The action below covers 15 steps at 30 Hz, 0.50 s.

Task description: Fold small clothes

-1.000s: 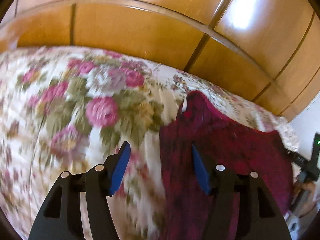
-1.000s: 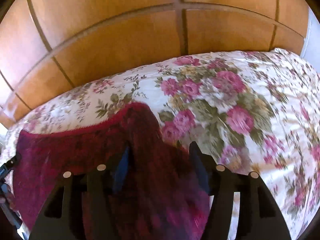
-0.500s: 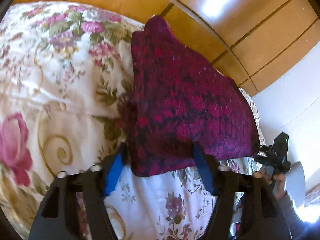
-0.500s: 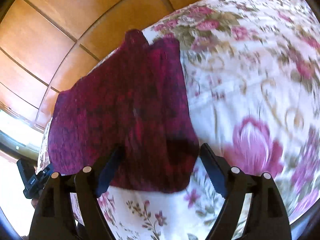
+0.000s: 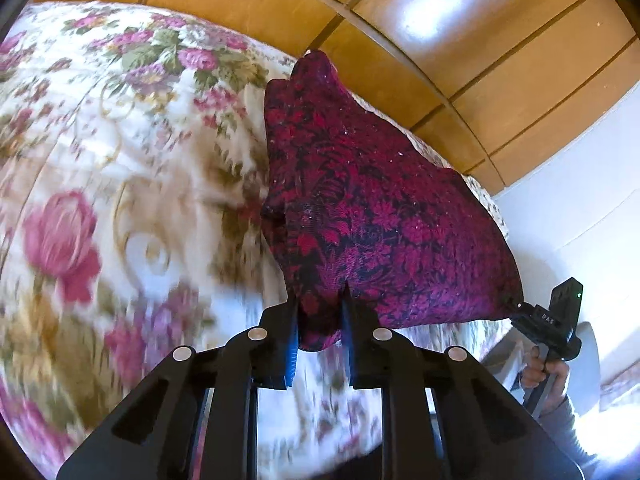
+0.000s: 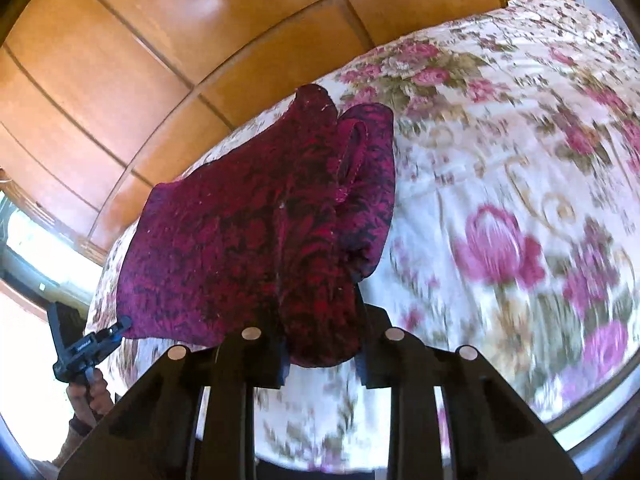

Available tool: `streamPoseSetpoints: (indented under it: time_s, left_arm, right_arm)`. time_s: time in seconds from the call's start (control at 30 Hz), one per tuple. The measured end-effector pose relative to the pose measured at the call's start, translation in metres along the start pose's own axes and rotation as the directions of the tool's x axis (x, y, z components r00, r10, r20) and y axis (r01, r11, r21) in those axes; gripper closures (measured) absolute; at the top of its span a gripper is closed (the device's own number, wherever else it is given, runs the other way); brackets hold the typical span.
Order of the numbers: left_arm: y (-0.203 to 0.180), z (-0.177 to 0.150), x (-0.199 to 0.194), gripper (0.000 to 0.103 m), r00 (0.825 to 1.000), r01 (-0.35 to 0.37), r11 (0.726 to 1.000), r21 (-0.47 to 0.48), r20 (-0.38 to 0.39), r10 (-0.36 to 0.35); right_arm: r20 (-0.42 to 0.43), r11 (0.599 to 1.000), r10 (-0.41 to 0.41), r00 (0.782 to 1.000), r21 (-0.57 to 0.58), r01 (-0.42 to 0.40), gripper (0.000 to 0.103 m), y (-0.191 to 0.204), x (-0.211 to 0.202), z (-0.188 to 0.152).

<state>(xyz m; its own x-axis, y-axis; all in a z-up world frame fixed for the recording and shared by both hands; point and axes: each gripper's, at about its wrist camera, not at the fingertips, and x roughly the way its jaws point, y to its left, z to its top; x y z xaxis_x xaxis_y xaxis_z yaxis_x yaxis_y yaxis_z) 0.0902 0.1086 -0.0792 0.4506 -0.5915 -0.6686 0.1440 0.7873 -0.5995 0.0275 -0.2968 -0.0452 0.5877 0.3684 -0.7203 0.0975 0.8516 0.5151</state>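
A dark red patterned garment [image 5: 380, 208] is stretched above the floral bedspread [image 5: 120, 200], its far end still resting on it. In the left wrist view my left gripper [image 5: 320, 309] is closing its jaws, with the near left corner bunched between the blue pads. The right gripper [image 5: 520, 309] shows at the far right, nipping the other near corner. In the right wrist view my right gripper [image 6: 320, 332] is closing too, gathered fabric of the garment [image 6: 240, 240] pinched between its fingers. The left gripper [image 6: 120, 326] shows at the left edge, holding its corner.
The bedspread [image 6: 500, 200] covers the bed on every side of the garment. Orange wooden panelling [image 5: 280, 4] rises behind the bed. A white wall [image 5: 580, 184] stands to the right, a bright window [image 6: 24, 240] to the left. A hand [image 5: 544, 372] grips the right handle.
Both grippers came to the garment's near edge, narrowed from open onto its two corners, and the near edge now hangs off the bedspread between them.
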Motion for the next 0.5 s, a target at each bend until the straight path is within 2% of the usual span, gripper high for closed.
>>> streamPoseSetpoints:
  time_s: [0.07,0.13,0.17,0.2,0.27,0.3,0.33,0.37,0.4,0.43,0.5]
  left_arm:
    - [-0.002,-0.012,-0.005,0.086,1.000,-0.004,1.000,0.010,-0.016,0.004]
    - [-0.007,-0.026,-0.011,0.086,0.999,-0.040,0.998,0.038,-0.031,0.041]
    - [-0.011,-0.029,-0.011,0.085,0.997,-0.070,0.996,0.060,-0.035,0.073]
    - [-0.018,-0.030,-0.013,0.083,0.989,-0.142,0.984,0.105,-0.024,0.145]
    - [-0.031,-0.025,-0.017,0.083,0.974,-0.227,0.960,0.162,0.020,0.226]
    - [-0.041,-0.021,-0.020,0.074,0.961,-0.276,0.940,0.200,0.063,0.268]
    - [-0.048,-0.017,-0.023,0.064,0.947,-0.320,0.922,0.220,0.105,0.303]
    - [-0.054,-0.012,-0.026,0.042,0.932,-0.358,0.905,0.230,0.145,0.332]
    - [-0.059,-0.005,-0.030,0.036,0.915,-0.393,0.889,0.236,0.201,0.351]
    - [-0.062,0.000,-0.032,0.036,0.906,-0.406,0.882,0.238,0.232,0.354]
    - [-0.064,0.015,-0.030,0.036,0.897,-0.422,0.876,0.235,0.251,0.365]
  right_arm:
    - [-0.019,1.000,-0.007,1.000,0.008,0.007,0.080,-0.004,-0.007,-0.015]
    - [-0.034,1.000,-0.010,0.999,0.013,0.010,0.080,-0.008,-0.013,-0.027]
    - [-0.045,1.000,-0.016,0.999,0.016,0.016,0.080,-0.010,-0.013,-0.033]
    - [-0.054,0.999,-0.030,0.998,0.012,0.031,0.078,-0.010,-0.013,-0.036]
    - [-0.060,0.997,-0.077,0.995,-0.013,0.076,0.066,-0.007,-0.012,-0.038]
    - [-0.055,0.995,-0.096,0.994,-0.025,0.094,0.061,-0.004,-0.011,-0.036]
    - [-0.045,0.992,-0.119,0.992,-0.039,0.117,0.052,0.000,-0.012,-0.033]
    - [-0.028,0.987,-0.152,0.988,-0.062,0.150,0.046,0.005,-0.012,-0.029]
    - [-0.012,0.982,-0.174,0.985,-0.082,0.172,0.042,0.010,-0.013,-0.026]
    - [0.006,0.976,-0.194,0.981,-0.100,0.194,0.037,0.014,-0.014,-0.023]
    - [0.063,0.962,-0.227,0.972,-0.140,0.234,0.034,0.027,-0.015,-0.014]
